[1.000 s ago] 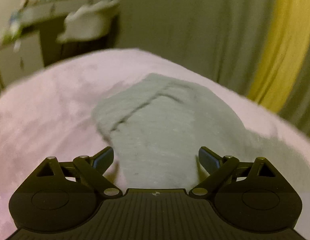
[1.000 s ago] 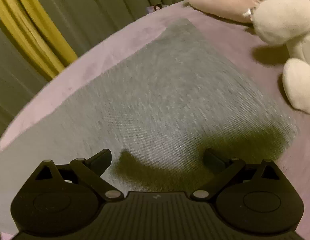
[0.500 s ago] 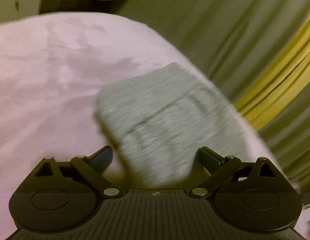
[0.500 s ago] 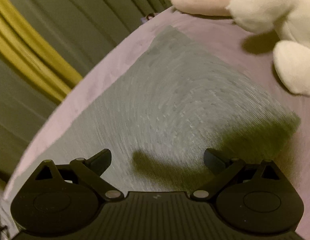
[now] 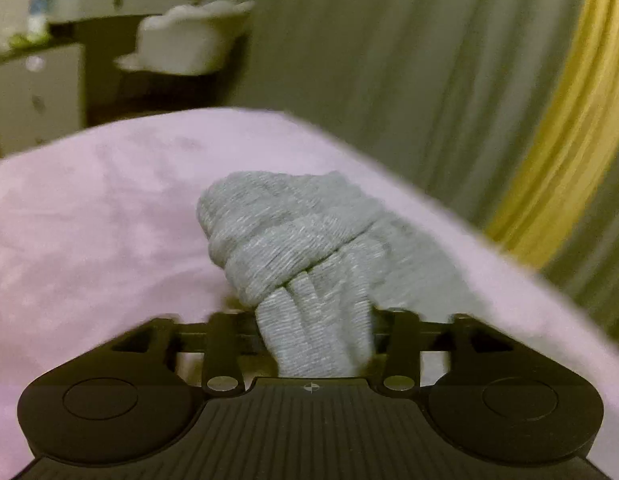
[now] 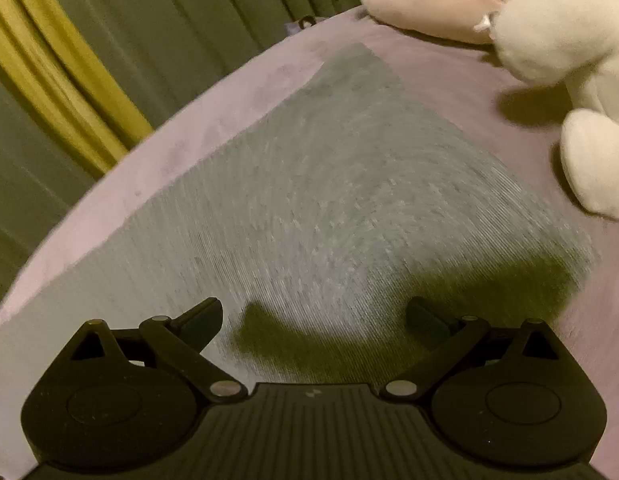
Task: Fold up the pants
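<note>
while the fold is only just started, entries stand as follows:

item: grey pants (image 5: 309, 236), knit fabric, on a pink bedcover (image 5: 93, 216).

location, left wrist view: one end of the garment bunched at centre frame, rising off the cover toward the lower middle, where it enters the tool.

location, right wrist view: broad panel of the pants (image 6: 329, 200) spread flat across the middle of the frame, running from lower left to upper centre; blurred, so creases cannot be read.

left gripper (image 5: 313, 332): fingers drawn in tight on the gathered end of the pants, cloth pinched between them and puckered just above.

right gripper (image 6: 313, 316): fingers spread wide, nothing between them, hovering over the flat panel; its shadow falls on the cloth at lower centre.

done, by judgement: garment laid out; one end taken up.

left, by judgement: carry the held end over the flat panel, align edges, flatten, then any further folds.

progress: early.

bystanding: pale stuffed toys (image 6: 561, 40) at upper right of the right wrist view, apart from the cloth; green and yellow curtain (image 5: 449, 80) behind the bed.
</note>
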Demonstrator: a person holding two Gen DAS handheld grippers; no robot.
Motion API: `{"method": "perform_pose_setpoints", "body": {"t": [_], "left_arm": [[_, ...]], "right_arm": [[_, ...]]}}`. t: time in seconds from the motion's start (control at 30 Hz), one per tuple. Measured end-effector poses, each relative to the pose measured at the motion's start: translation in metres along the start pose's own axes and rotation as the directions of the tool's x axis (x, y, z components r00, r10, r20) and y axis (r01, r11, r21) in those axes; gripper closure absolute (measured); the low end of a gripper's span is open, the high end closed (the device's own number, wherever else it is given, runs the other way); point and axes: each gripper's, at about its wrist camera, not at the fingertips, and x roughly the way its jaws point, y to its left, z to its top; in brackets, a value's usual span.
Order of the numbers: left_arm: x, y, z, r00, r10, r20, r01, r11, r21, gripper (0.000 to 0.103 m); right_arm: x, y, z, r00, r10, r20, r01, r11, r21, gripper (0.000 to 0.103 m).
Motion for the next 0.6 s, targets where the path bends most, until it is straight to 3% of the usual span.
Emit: {"method": "perform_pose_setpoints", "body": {"t": [0.03, 0.13, 0.23, 0.33, 0.4, 0.53, 0.6], "left_arm": [[0.000, -0.003, -0.001, 0.995, 0.096, -0.010, -0.096, 0.995, 0.001, 0.030], [-0.008, -0.008, 0.000, 0.982, 0.186, -0.043, -0.187, 0.982, -0.030, 0.015], [-0.038, -0.013, -0.005, 0.984, 0.180, 0.000, -0.179, 0.980, -0.083, 0.008], [-0.064, -0.025, -0.022, 0.999, 0.041, 0.009, -0.039, 0.991, -0.127, 0.007], [-0.094, -0.035, -0.044, 0.998, -0.063, -0.013, 0.060, 0.989, -0.133, 0.007], [-0.117, -0.073, -0.087, 0.965, -0.254, -0.064, 0.252, 0.967, -0.039, 0.003], [-0.120, -0.090, -0.105, 0.961, -0.259, -0.100, 0.264, 0.963, 0.045, 0.003]], "right_arm": [[0.001, 0.004, 0.000, 1.000, -0.017, -0.007, 0.017, 1.000, -0.018, 0.004], [0.006, 0.015, 0.001, 0.997, -0.068, -0.032, 0.065, 0.995, -0.081, 0.004], [0.013, 0.028, -0.001, 0.990, -0.134, -0.051, 0.124, 0.980, -0.156, 0.004], [0.021, 0.038, -0.001, 0.981, -0.184, -0.060, 0.167, 0.962, -0.214, 0.004], [0.023, 0.039, -0.001, 0.979, -0.194, -0.062, 0.176, 0.958, -0.227, 0.004], [0.023, 0.038, 0.001, 0.980, -0.183, -0.072, 0.163, 0.962, -0.219, 0.004], [0.015, 0.030, 0.003, 0.989, -0.138, -0.053, 0.126, 0.976, -0.179, 0.004]]}}
